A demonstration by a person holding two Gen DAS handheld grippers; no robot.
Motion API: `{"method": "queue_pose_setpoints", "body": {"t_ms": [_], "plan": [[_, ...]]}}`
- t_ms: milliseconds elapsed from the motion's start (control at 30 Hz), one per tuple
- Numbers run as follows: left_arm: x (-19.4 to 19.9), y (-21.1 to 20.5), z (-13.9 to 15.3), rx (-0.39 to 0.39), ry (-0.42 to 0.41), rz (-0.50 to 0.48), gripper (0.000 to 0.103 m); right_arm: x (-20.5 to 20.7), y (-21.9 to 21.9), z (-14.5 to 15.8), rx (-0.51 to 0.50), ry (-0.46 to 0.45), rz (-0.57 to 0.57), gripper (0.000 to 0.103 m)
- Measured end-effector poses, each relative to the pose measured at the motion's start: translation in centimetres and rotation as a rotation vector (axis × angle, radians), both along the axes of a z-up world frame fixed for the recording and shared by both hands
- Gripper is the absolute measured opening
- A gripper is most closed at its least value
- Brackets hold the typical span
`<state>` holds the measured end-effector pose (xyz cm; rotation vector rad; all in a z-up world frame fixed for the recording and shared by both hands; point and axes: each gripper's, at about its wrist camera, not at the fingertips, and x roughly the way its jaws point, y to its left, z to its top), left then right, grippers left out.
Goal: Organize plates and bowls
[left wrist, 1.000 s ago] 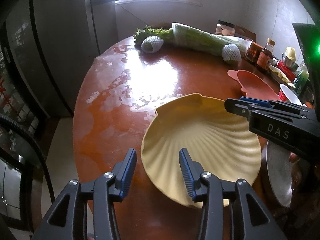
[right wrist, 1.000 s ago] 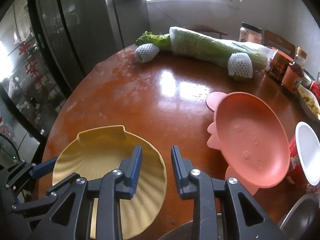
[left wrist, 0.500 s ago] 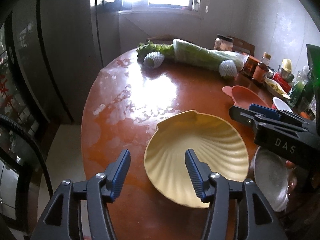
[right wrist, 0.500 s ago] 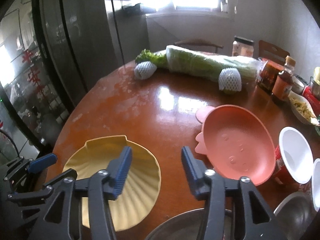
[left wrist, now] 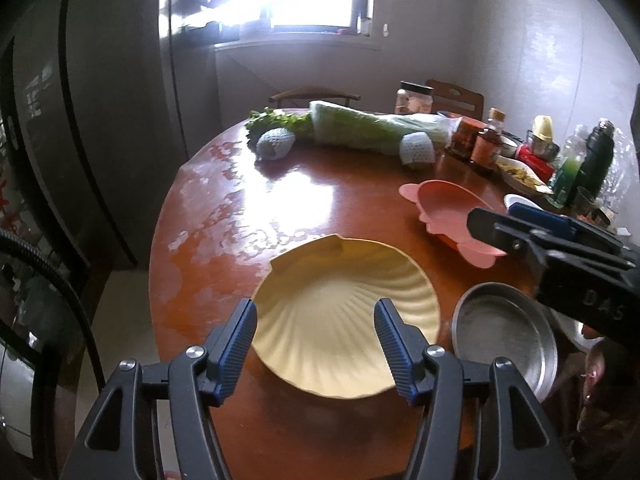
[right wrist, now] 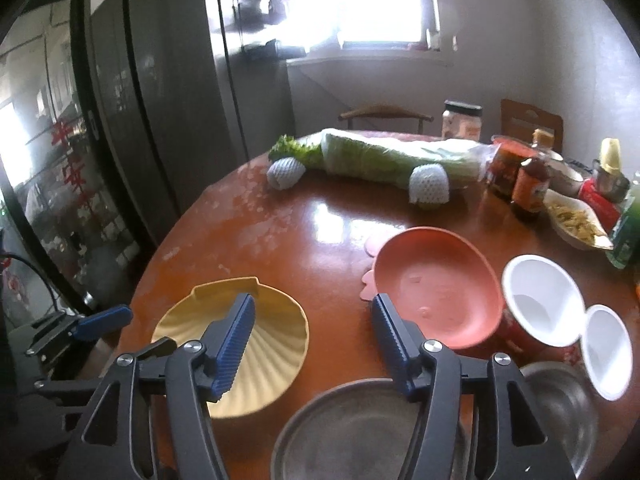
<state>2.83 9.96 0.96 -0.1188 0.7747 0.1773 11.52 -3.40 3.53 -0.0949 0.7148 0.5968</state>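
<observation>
At the near left edge of the desk (right wrist: 328, 216) sits the yellow shell plate (right wrist: 256, 344), flat on the wood, with your left gripper (left wrist: 316, 344) above its near rim; the jaws are opening and nothing is between them. It looks like thin, stiff plastic or melamine, so expect it to be light and a bit slick; the ribbed rim is your best hold, one pad above and one below the edge, since the shallow middle gives nothing to pinch

Just right of it, at the near edge, lies the metal plate (right wrist: 352, 428): rigid, probably heavier, and its smooth lip may slide in the pads, so bite well onto the rim. Your right gripper (right wrist: 314, 340) hangs over the bare wood between the yellow plate and the pink plate (right wrist: 436, 284), jaws opening, empty

The pink plate stands a little farther back, touching the white bowl (right wrist: 540, 296); its small ear tabs look like handy grips. The smaller white bowl (right wrist: 606, 356) beside a second metal dish (right wrist: 560, 412) seems light; take it by the wall
</observation>
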Motion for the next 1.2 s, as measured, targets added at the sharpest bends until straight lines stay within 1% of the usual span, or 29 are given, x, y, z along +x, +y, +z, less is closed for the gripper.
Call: {"method": "queue_pose_setpoints", "body": {"t_ms": [267,567,667,933,1200], "plan": [[-1.2,-3.1,1.2,-0.005,-0.018,-0.076,0.061,-3.3,-4.1,2.1,0.024,-0.039,-0.044,0.063],[-2.0,-6.2,2.2,0.004,-0.029,-0.132,0.061,-6.6,-8.0,3.0,0.031,-0.054,-0.091,0.063],[-2.1,-7.0,2.2,0.004,-0.026,-0.147,0.061,-7.7,-9.1,2.6,0.024,-0.047,-0.104,0.063],[-1.9,-8.2,0.7,-0.016,0.022,-0.167,0.061,-9.8,-10.8,0.8,0.000,-0.007,-0.130,0.063],[-1.8,-8.9,-0.8,-0.038,0.059,-0.179,0.061,-11.2,-11.1,-1.3,-0.028,0.042,-0.114,0.063]]}}
